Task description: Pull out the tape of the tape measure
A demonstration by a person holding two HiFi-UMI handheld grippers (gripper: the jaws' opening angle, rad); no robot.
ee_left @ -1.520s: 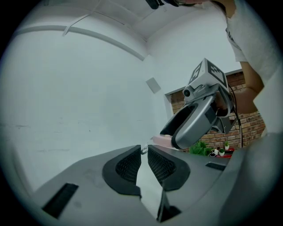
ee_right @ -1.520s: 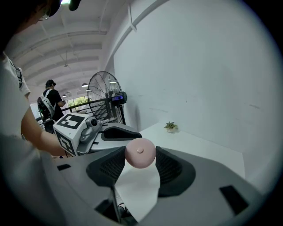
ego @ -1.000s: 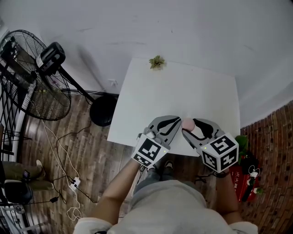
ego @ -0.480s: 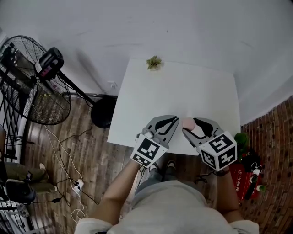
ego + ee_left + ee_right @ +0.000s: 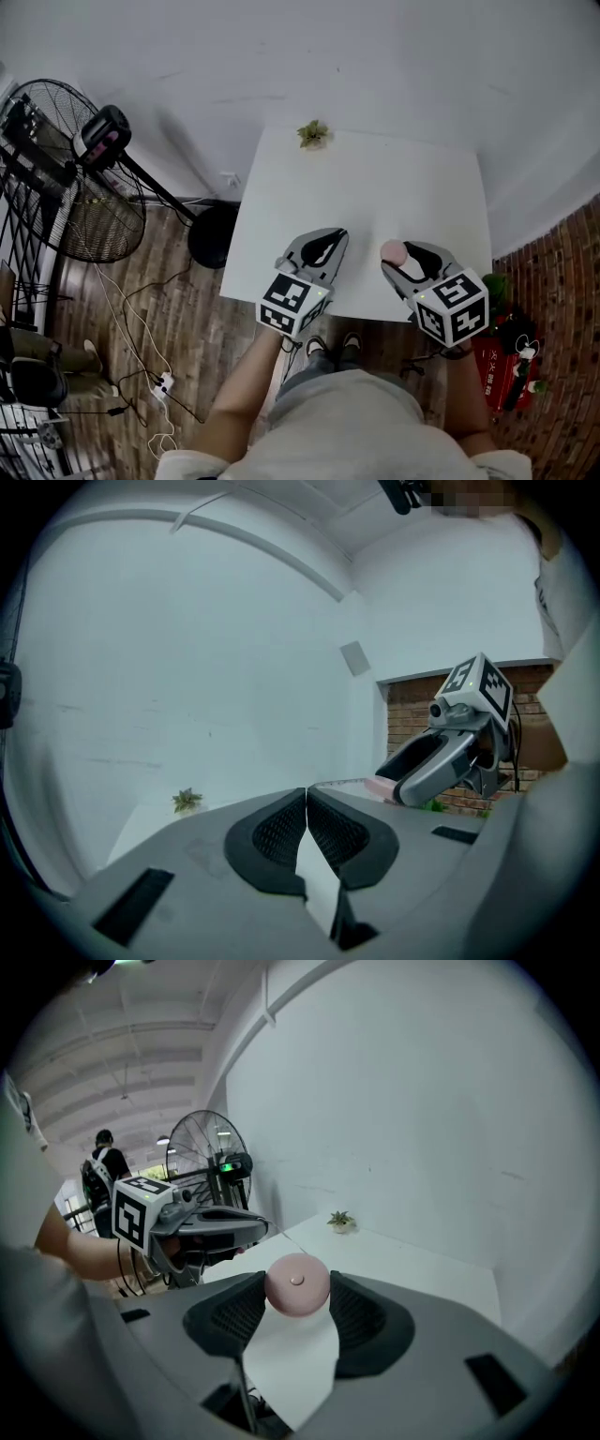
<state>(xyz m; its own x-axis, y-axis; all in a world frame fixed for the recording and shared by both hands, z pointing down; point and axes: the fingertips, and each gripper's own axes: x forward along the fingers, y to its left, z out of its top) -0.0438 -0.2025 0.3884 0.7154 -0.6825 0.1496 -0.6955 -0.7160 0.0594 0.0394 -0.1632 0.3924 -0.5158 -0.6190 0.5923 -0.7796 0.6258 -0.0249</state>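
The tape measure is a small round pink case [image 5: 297, 1283], pinched between the pads of my right gripper [image 5: 297, 1290] over the white table's near edge. From above, the case [image 5: 391, 250] shows at the right gripper's [image 5: 395, 254] tips. My left gripper [image 5: 330, 234] sits a short way to its left with its jaws shut. In the left gripper view a thin strip of tape [image 5: 342, 782] runs from the left gripper's [image 5: 307, 789] closed tips across to the pink case [image 5: 382, 785]. The same strip [image 5: 275, 1234] shows in the right gripper view.
A small potted plant [image 5: 314, 134] stands at the far edge of the white table [image 5: 375, 187]. Left of the table stands a floor fan [image 5: 66, 169], with cables [image 5: 141, 375] on the wooden floor. Red items [image 5: 502, 370] lie right of the table. A person [image 5: 101, 1171] stands far behind.
My left gripper has moved left, away from the right one, and rolled a little. The gap between their tips has widened. The right gripper still holds the pink case.
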